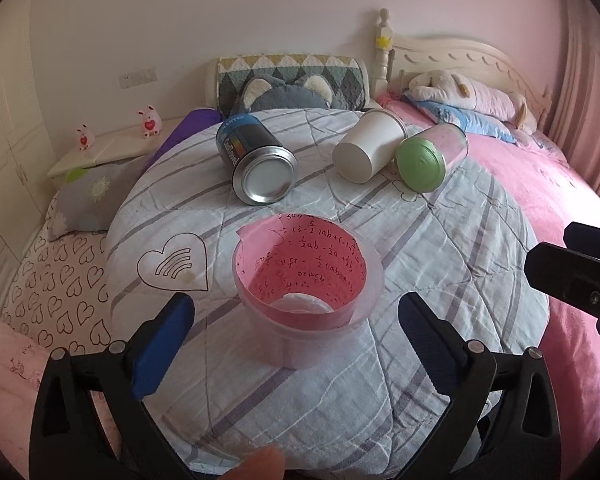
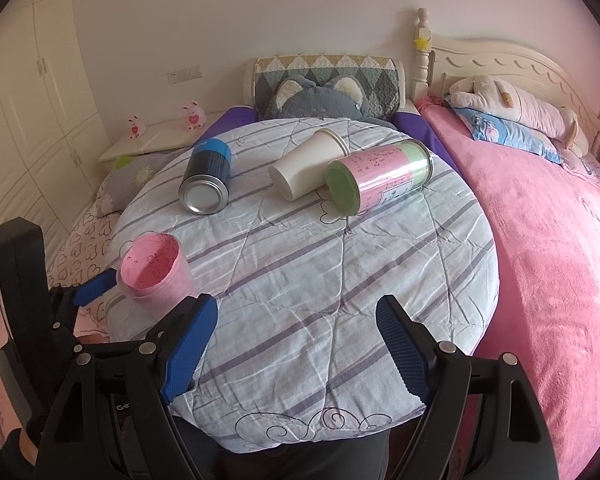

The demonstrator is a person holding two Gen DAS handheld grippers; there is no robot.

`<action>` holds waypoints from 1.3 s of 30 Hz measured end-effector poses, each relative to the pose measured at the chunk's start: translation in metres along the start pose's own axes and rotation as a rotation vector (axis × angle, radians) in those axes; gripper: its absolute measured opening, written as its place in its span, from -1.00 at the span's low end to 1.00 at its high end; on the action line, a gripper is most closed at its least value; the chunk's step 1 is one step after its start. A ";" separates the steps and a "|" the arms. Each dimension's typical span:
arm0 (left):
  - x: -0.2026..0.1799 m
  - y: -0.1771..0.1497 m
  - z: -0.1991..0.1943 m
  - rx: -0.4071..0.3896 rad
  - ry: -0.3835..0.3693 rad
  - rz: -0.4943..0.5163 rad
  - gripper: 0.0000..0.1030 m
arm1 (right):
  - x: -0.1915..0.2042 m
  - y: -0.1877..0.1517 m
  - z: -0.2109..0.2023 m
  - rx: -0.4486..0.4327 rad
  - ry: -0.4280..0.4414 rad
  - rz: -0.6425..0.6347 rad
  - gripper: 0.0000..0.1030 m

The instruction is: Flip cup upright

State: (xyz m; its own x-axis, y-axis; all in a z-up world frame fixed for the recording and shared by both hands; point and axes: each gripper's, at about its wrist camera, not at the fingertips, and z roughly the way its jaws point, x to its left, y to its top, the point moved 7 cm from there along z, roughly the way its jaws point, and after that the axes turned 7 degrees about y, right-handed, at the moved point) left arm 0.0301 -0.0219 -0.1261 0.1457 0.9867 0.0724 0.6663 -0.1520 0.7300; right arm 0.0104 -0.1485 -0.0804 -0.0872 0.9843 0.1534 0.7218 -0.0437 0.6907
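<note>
A clear cup lined with pink written paper [image 1: 306, 276] stands upright on the round cloth-covered table [image 1: 440, 240]; in the right wrist view it [image 2: 156, 268] is at the table's left edge. My left gripper [image 1: 296, 332] is open, its blue fingers either side of the cup and apart from it. A white cup [image 1: 370, 146] [image 2: 306, 164] lies on its side at the back. My right gripper [image 2: 296, 344] is open and empty over the table's front.
A blue-and-black metal can [image 1: 254, 158] [image 2: 208, 176] and a clear jar with a green base [image 1: 430, 158] [image 2: 376, 174] lie on their sides beside the white cup. A pink bed [image 2: 548, 240] is on the right. A bedside table [image 1: 104, 152] is at the back left.
</note>
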 end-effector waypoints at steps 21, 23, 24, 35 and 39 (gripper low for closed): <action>0.062 0.001 -0.078 0.148 0.163 -0.056 1.00 | 0.032 0.009 -0.036 -0.049 0.025 -0.071 0.61; 0.066 0.001 -0.085 0.153 0.174 -0.066 1.00 | 0.035 0.007 -0.038 -0.043 0.022 -0.078 0.61; 0.068 0.000 -0.089 0.153 0.183 -0.069 1.00 | 0.036 0.006 -0.039 -0.041 0.022 -0.079 0.61; 0.063 -0.002 -0.109 0.150 0.196 -0.060 1.00 | 0.038 0.001 -0.044 -0.039 0.015 -0.075 0.61; 0.062 -0.001 -0.112 0.148 0.202 -0.058 1.00 | 0.038 0.000 -0.044 -0.038 0.016 -0.076 0.61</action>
State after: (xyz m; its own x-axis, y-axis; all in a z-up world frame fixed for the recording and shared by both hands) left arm -0.0433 0.0459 -0.0468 -0.0345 0.9834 0.1783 0.7710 -0.0873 0.6308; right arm -0.0230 -0.1186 -0.0433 -0.1518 0.9821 0.1111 0.6861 0.0238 0.7271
